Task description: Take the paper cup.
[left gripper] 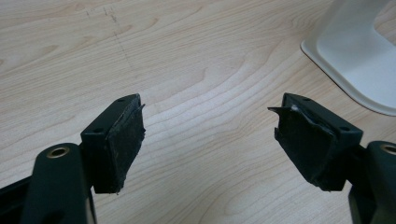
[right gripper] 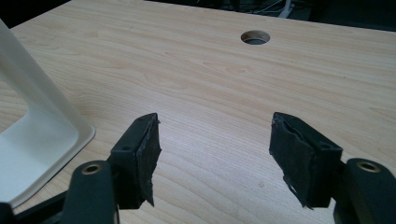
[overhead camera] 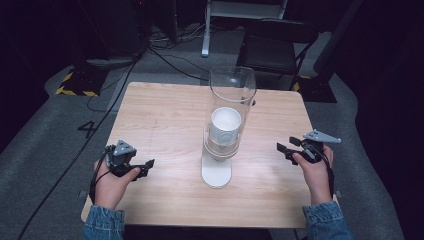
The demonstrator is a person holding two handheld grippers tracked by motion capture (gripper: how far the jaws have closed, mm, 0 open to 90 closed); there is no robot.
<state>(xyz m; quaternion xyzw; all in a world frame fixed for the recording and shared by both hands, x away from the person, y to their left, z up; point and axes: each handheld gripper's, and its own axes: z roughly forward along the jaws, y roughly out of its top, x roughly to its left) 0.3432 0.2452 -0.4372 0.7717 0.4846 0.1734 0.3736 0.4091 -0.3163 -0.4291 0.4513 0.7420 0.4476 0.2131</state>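
A clear cup dispenser (overhead camera: 223, 135) on a white base stands mid-bench, between both grippers. The left gripper (overhead camera: 146, 166) near the left edge and right gripper (overhead camera: 284, 148) near the right edge hold their fingers (left gripper: 119, 144) apart, empty.

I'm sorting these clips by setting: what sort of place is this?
Probably a lab or recording studio: a lone wooden table on grey carpet, loose cables across the floor, hazard-striped stand feet and dark surroundings.

Matt pale wood-grain table (overhead camera: 165, 115), glossy clear plastic tube (overhead camera: 232, 85), smooth white base (overhead camera: 216, 175), frayed black pads (left gripper: 126, 140)
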